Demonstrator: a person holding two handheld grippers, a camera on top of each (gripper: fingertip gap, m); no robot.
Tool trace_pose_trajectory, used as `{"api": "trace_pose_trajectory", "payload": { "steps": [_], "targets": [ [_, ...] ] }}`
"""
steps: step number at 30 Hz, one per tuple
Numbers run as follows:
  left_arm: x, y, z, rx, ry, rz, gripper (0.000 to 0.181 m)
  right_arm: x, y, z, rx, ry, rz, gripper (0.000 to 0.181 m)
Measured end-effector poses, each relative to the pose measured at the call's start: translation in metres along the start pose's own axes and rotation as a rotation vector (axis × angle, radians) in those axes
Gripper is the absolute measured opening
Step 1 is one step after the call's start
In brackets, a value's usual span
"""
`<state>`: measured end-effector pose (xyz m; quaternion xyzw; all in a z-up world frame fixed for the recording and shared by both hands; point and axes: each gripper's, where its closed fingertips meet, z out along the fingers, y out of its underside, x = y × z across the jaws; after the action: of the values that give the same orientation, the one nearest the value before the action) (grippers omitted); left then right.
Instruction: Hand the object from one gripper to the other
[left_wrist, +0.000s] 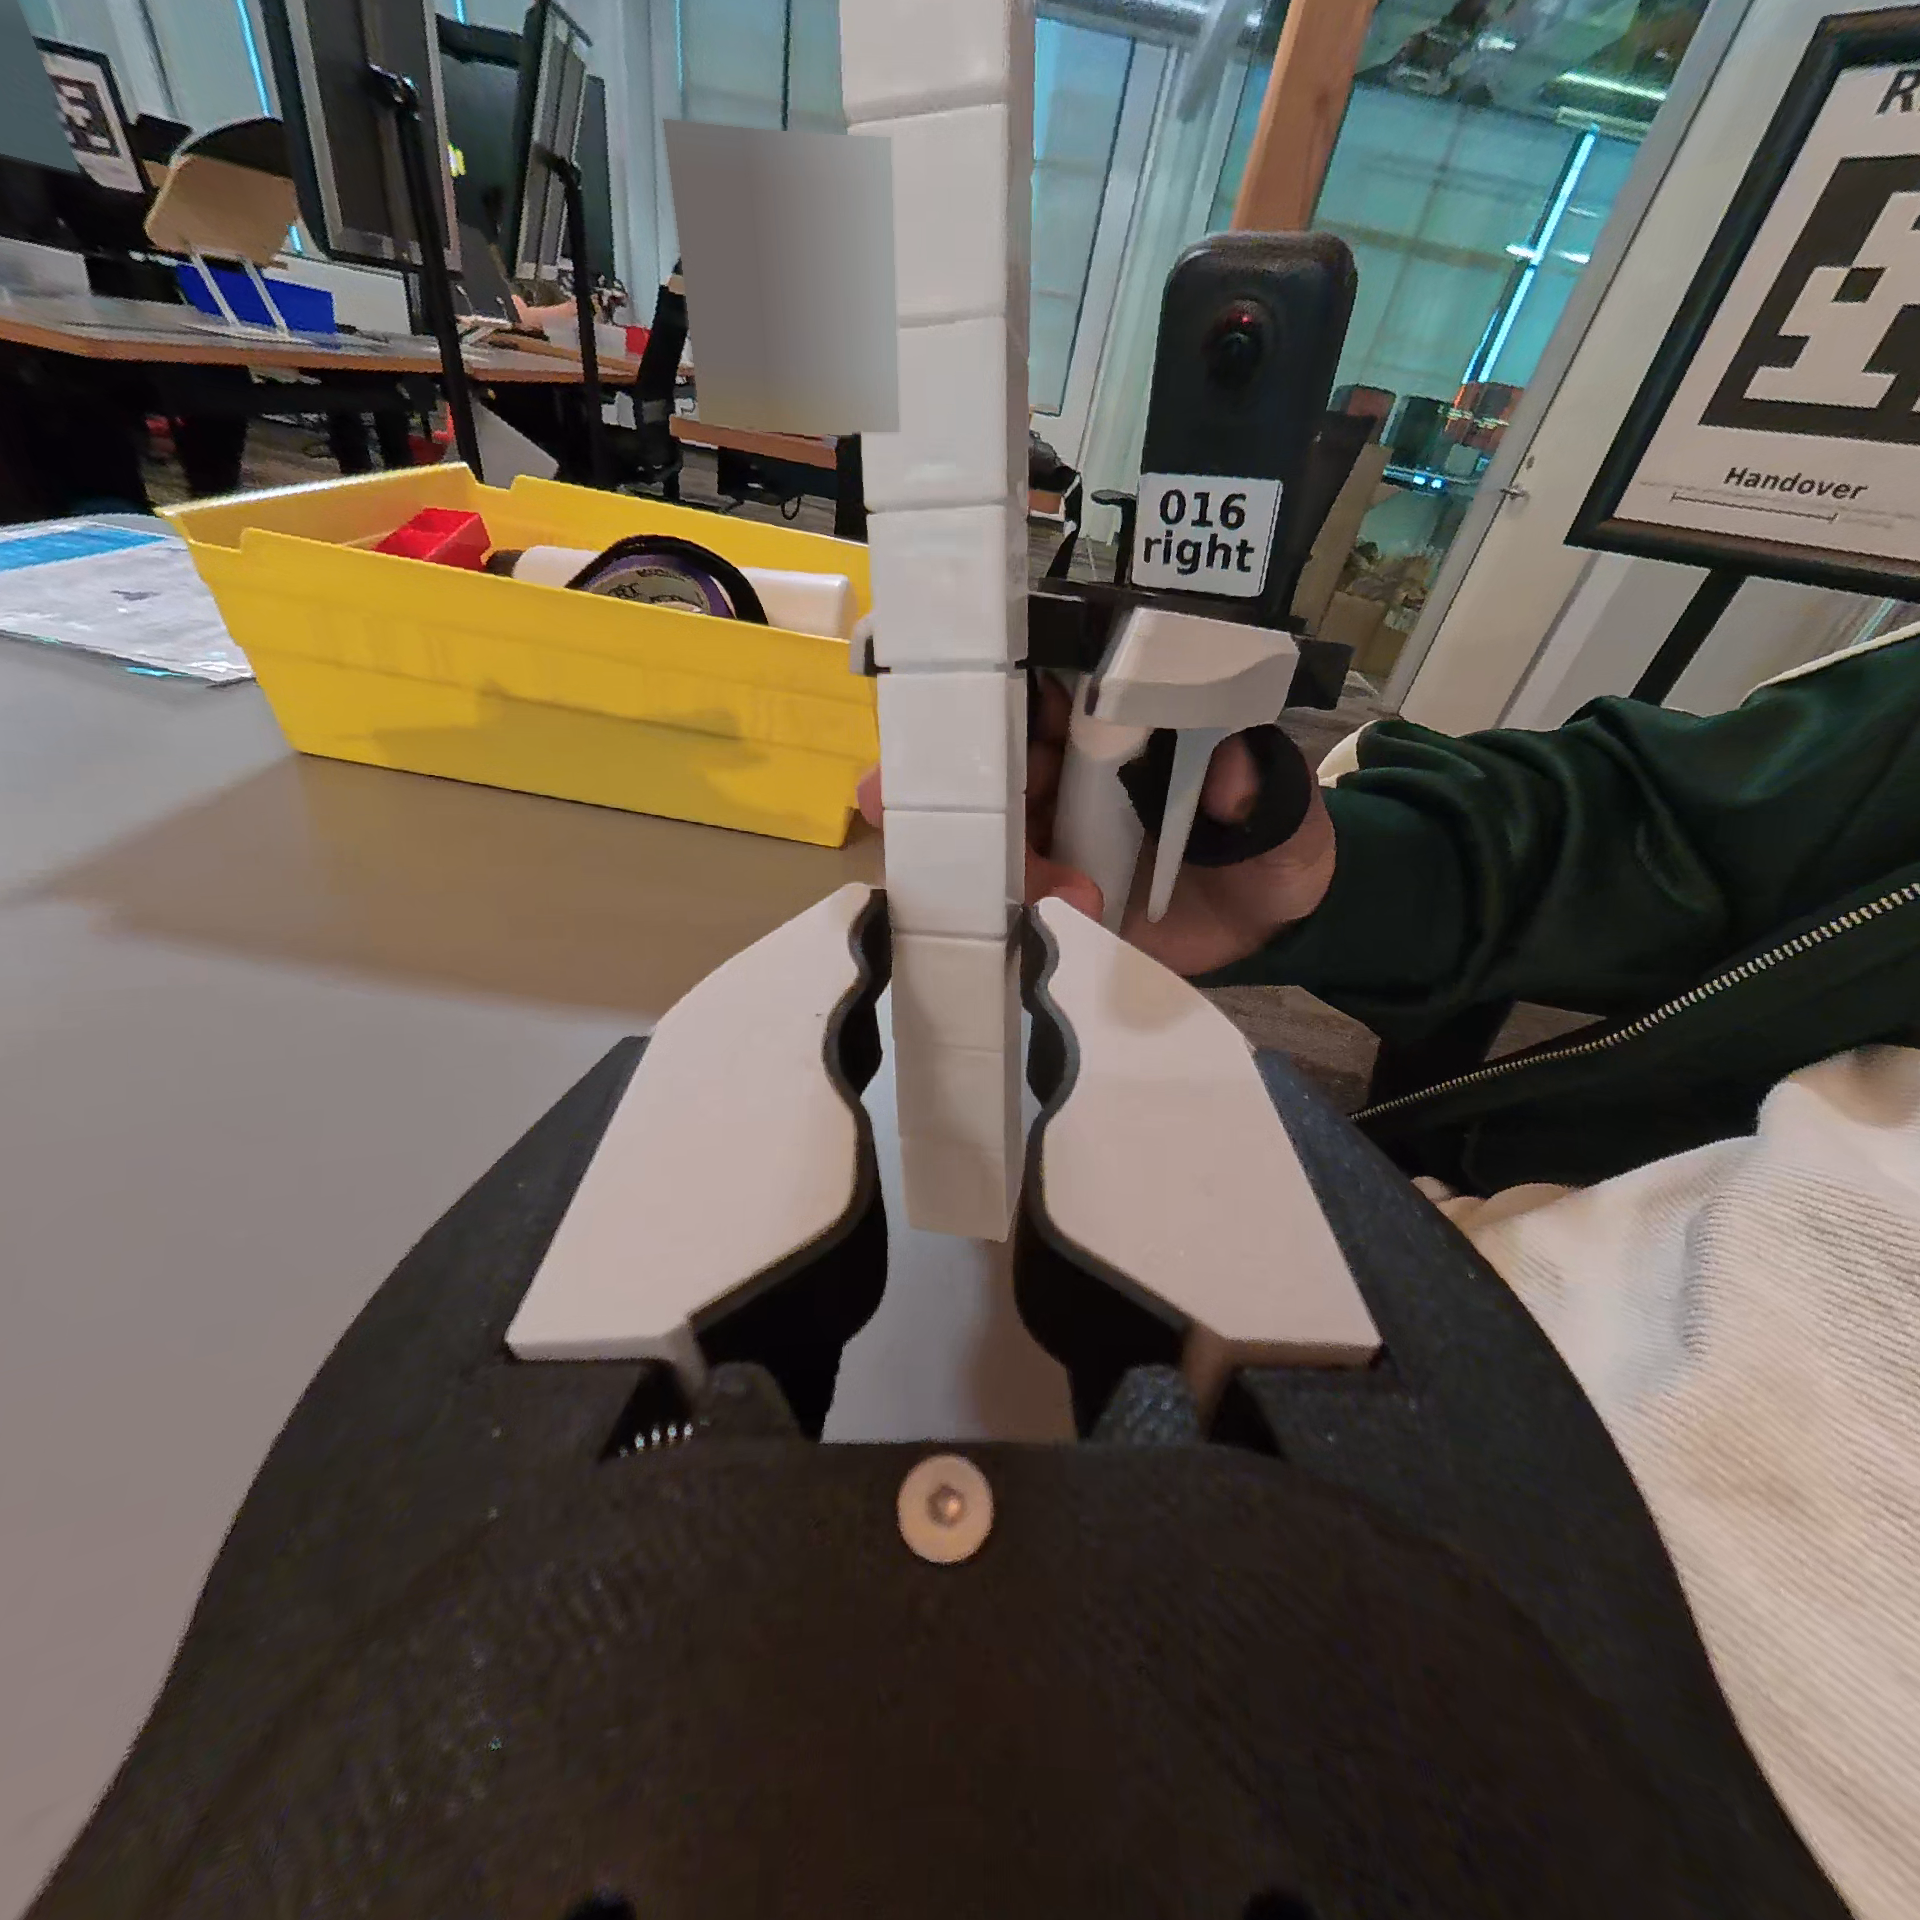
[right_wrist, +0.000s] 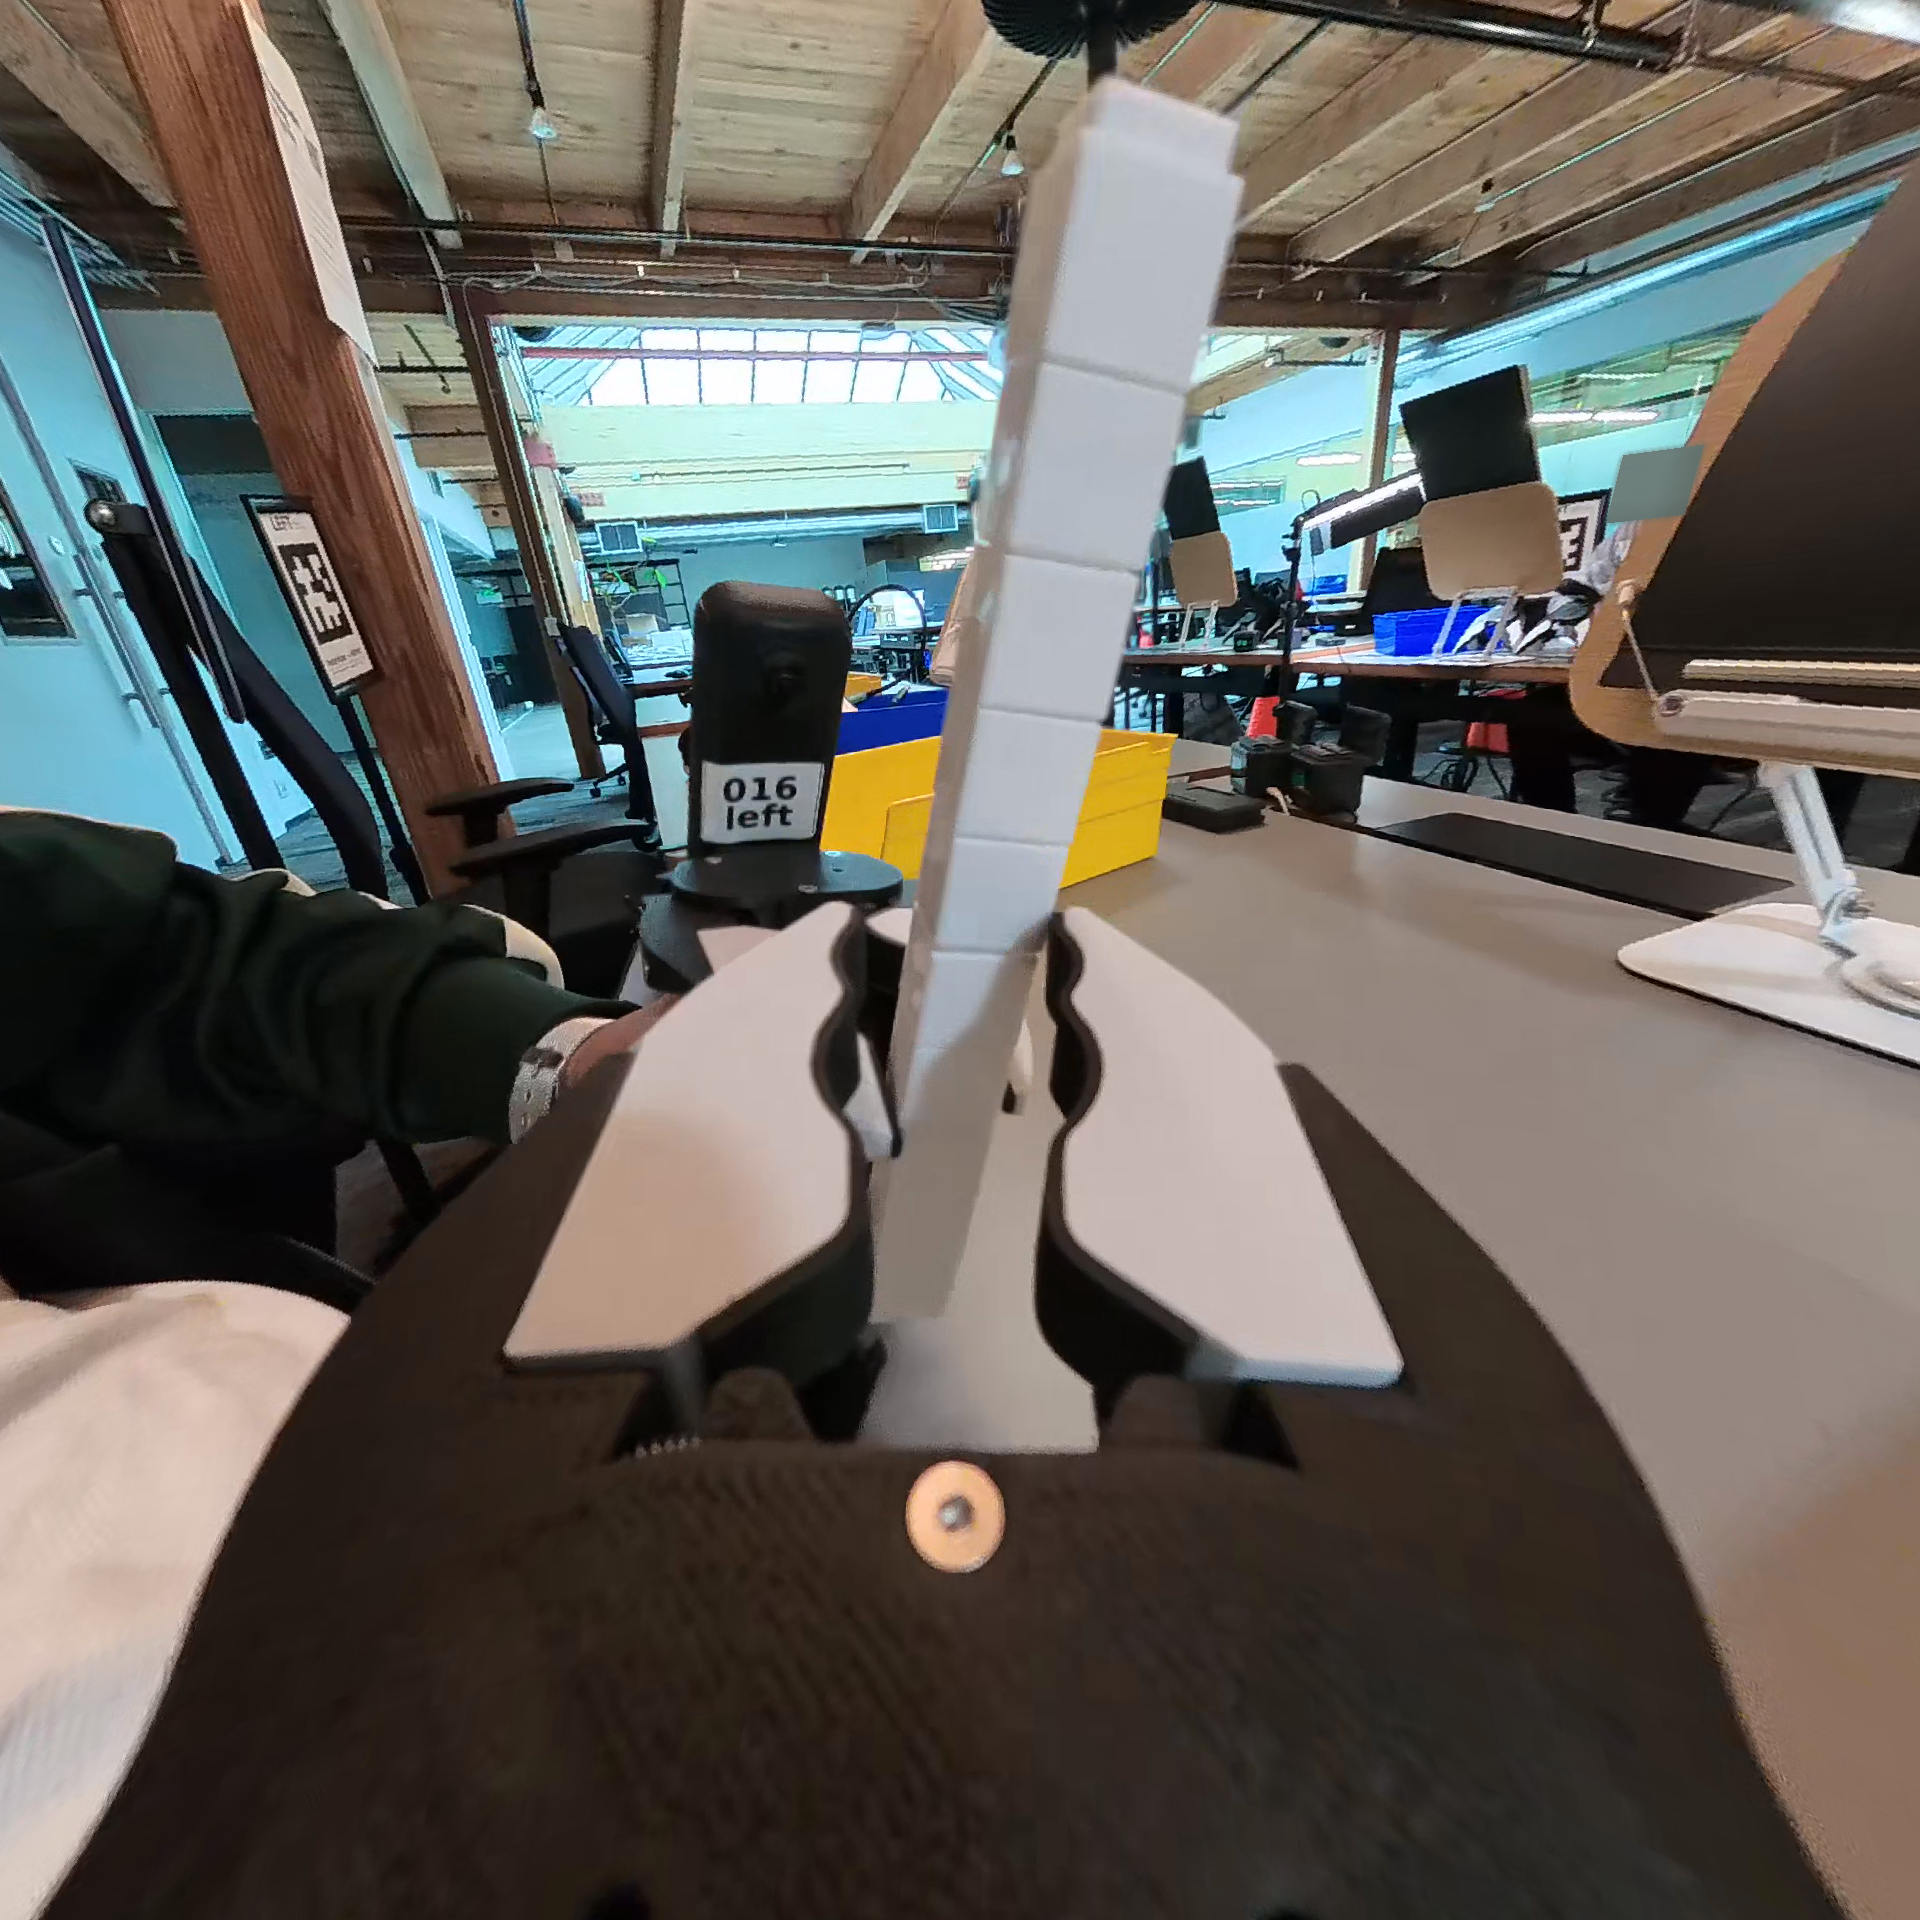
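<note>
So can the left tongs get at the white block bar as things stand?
Probably yes. The white block bar stands between the fingers of the left tongs, whose tips look pressed against its lower end. The right tongs flank it higher up, leaving that end free.

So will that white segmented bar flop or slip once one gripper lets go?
The bar looks stiff: it stands straight between grips despite its seams. It's long, so it may lever in the jaws. Its faces look smooth, and the right gripper shows gaps beside it, so slipping is possible.
</note>
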<state>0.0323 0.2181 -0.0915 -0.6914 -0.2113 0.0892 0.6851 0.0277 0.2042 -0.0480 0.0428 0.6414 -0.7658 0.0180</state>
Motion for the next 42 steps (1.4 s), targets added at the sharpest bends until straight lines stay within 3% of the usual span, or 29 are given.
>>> {"api": "trace_pose_trajectory", "payload": {
  "steps": [2, 11, 17, 21, 26, 28, 31, 35, 38, 42],
  "targets": [
    [0.002, 0.002, 0.002, -0.007, 0.003, 0.009, 0.023, -0.001, 0.000, -0.002, -0.004, -0.002, -0.011, 0.023],
    [0.009, 0.001, 0.004, 0.003, 0.019, 0.055, 0.023, -0.006, -0.003, -0.002, -0.010, -0.022, -0.029, 0.022],
    [0.016, 0.011, 0.014, -0.034, 0.047, 0.054, 0.067, -0.003, -0.011, -0.007, 0.017, -0.017, -0.017, 0.022],
    [0.017, -0.010, 0.008, 0.067, 0.043, 0.062, 0.093, -0.007, -0.024, -0.013, 0.070, -0.027, -0.026, 0.022],
    [0.011, -0.039, -0.008, 0.226, 0.027, 0.008, 0.116, -0.013, -0.005, -0.004, -0.021, -0.058, -0.037, 0.022],
    [0.014, -0.054, -0.017, 0.283, 0.032, 0.011, 0.112, -0.019, 0.002, 0.001, -0.051, -0.079, -0.041, 0.022],
    [0.022, -0.072, -0.028, 0.335, 0.064, 0.012, 0.093, -0.028, 0.010, 0.007, -0.092, -0.103, -0.064, 0.022],
    [0.032, -0.075, -0.028, 0.279, 0.157, -0.043, 0.066, -0.036, 0.017, 0.011, -0.126, -0.121, -0.096, 0.022],
    [0.039, -0.067, -0.027, 0.221, 0.208, -0.039, 0.023, -0.038, 0.019, 0.012, -0.136, -0.126, -0.103, 0.022],
    [0.038, -0.066, -0.025, 0.198, 0.182, -0.006, 0.022, -0.038, 0.019, 0.012, -0.118, -0.133, -0.103, 0.022]
  ]
}}
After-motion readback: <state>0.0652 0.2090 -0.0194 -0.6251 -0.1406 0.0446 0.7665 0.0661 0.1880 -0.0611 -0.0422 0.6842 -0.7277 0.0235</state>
